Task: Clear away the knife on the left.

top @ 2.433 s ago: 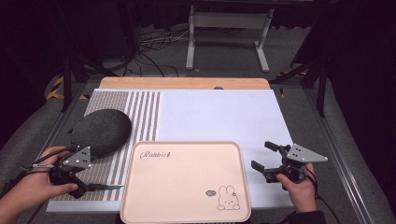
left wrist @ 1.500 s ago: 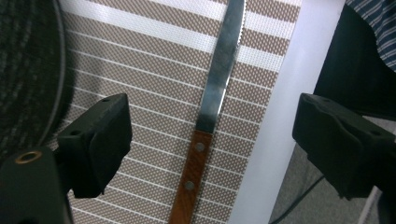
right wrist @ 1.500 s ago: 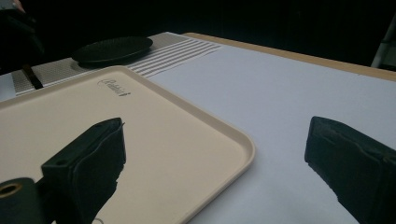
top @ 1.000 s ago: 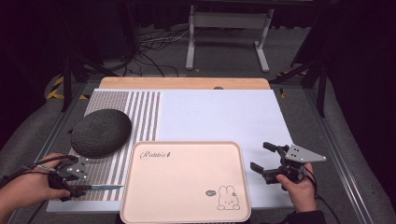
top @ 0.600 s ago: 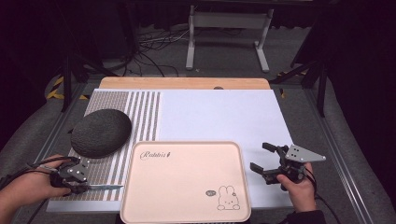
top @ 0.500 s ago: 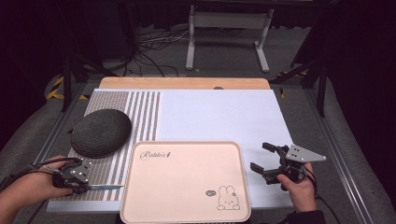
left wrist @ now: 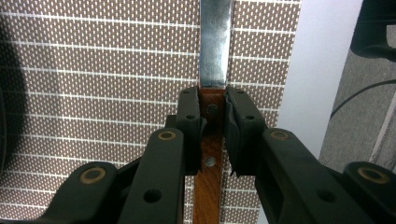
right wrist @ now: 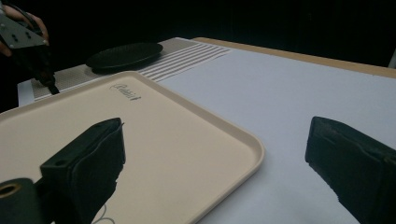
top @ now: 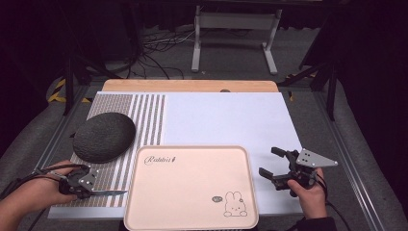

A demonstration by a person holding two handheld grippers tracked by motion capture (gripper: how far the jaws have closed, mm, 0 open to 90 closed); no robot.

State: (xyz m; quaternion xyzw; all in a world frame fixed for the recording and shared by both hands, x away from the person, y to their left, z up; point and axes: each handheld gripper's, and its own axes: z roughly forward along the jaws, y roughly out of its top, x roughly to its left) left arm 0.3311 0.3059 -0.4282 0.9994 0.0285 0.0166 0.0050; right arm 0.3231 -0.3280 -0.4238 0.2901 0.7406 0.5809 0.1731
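On the striped mat, near left corner: the steel-bladed knife with a brown wooden handle [top: 103,193] lies flat on the brown-and-white striped placemat [top: 144,115], just left of the pale pink rectangular tray printed with a rabbit [top: 192,185].
Left gripper [left wrist: 212,126]: its jaws are clamped on the wooden handle, one pad on each flat side, close to where the blade begins.
Knife's long axis: it runs across the table, roughly parallel to the near edge; seen along the jaws, handle and blade continue straight ahead of the gripper.
Blade direction: the tip points toward the tray's left rim and stops just short of it.
Nearer hand: the left, already on the knife.
Right gripper [top: 279,166]: jaws wide apart and empty, hovering just beyond the tray's right rim.
Dark grey round woven mat [top: 104,137]: behind the knife, apart from it.
Likely turning point: I judge any move toward the tray goes blade-first.
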